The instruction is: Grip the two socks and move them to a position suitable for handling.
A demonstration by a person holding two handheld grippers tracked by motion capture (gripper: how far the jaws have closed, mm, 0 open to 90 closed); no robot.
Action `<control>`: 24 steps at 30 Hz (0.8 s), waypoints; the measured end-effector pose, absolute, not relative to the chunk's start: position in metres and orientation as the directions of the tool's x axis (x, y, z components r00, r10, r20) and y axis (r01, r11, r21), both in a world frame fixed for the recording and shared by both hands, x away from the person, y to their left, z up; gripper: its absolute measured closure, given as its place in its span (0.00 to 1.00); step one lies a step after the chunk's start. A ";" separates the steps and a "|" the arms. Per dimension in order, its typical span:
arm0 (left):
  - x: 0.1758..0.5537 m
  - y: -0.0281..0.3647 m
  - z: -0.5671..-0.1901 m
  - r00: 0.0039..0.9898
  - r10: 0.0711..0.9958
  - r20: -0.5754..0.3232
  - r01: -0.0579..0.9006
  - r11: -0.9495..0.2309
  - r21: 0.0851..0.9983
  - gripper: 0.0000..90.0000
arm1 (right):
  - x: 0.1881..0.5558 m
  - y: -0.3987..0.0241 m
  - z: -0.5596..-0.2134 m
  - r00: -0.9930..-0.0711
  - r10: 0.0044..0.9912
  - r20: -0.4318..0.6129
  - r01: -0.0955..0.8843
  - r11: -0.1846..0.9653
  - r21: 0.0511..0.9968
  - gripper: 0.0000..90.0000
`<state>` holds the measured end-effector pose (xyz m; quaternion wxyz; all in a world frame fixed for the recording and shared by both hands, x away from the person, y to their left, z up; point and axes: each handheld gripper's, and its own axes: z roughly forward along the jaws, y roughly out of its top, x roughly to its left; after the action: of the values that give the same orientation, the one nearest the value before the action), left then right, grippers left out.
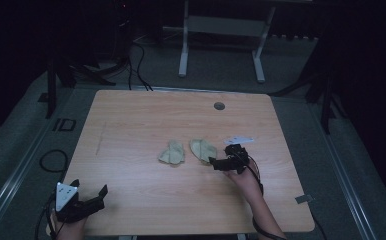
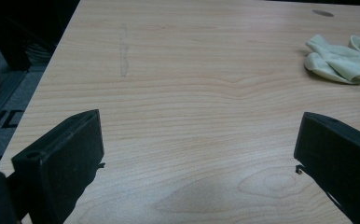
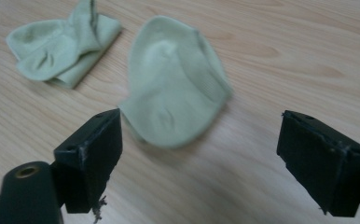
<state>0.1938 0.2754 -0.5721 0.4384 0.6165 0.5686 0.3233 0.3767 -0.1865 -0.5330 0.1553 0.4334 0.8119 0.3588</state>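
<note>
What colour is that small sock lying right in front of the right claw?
The small cloth sock is pale green, plain with no pattern, clearest in the right gripper view.

A light wooden table point(image 1: 146, 120) is standing at the middle of a dim room, its grommet hole point(image 1: 219, 106) sitting near the far edge. Grey carpet point(image 1: 26, 135) is lying around the table. Beyond the table, white desk legs point(image 1: 183, 50) are standing on the carpet, and black cables point(image 1: 138, 65) are trailing off the table's far left corner.

left tongs point(image 1: 88, 196): black, grey triangular plate | right tongs point(image 1: 221, 162): black, trailing cable
</note>
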 end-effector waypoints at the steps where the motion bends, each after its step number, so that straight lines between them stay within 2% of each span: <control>1: 0.194 0.275 -0.572 0.145 0.984 -0.101 0.418 0.031 0.908 0.02 | 0.379 -0.182 -0.533 -0.577 0.815 0.052 0.589 0.372 0.718 0.18; 2: 0.194 0.275 -0.572 0.146 0.984 -0.102 0.417 0.032 0.908 0.02 | 0.382 -0.177 -0.532 -0.578 0.814 0.057 0.593 0.371 0.715 0.23; 7: 0.193 0.276 -0.571 0.149 0.983 -0.111 0.416 0.040 0.909 0.02 | 0.397 -0.153 -0.533 -0.593 0.804 0.045 0.592 0.397 0.701 0.27; 9: 0.194 0.275 -0.572 0.152 0.982 -0.111 0.416 0.038 0.908 0.02 | 0.403 -0.143 -0.535 -0.604 0.796 0.034 0.589 0.418 0.691 0.33; 18: 0.194 0.277 -0.571 0.153 0.981 -0.118 0.412 0.045 0.910 0.02 | 0.421 -0.118 -0.550 -0.574 0.818 -0.043 0.610 0.462 0.643 0.44; 20: 0.194 0.277 -0.571 0.152 0.981 -0.122 0.412 0.049 0.910 0.02 | 0.417 -0.113 -0.554 -0.575 0.809 -0.123 0.577 0.507 0.641 0.49; 22: 0.194 0.277 -0.571 0.150 0.981 -0.124 0.413 0.051 0.909 0.02 | 0.415 -0.112 -0.555 -0.569 0.813 -0.125 0.573 0.501 0.649 0.55; 24: 0.194 0.276 -0.571 0.148 0.981 -0.127 0.414 0.055 0.909 0.02 | 0.412 -0.112 -0.555 -0.558 0.816 -0.151 0.565 0.507 0.651 0.67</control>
<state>0.1941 0.2760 -0.5710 0.4488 0.6105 0.5711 0.3157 0.4123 -0.1123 -0.5550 0.2267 0.4120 0.8378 0.2773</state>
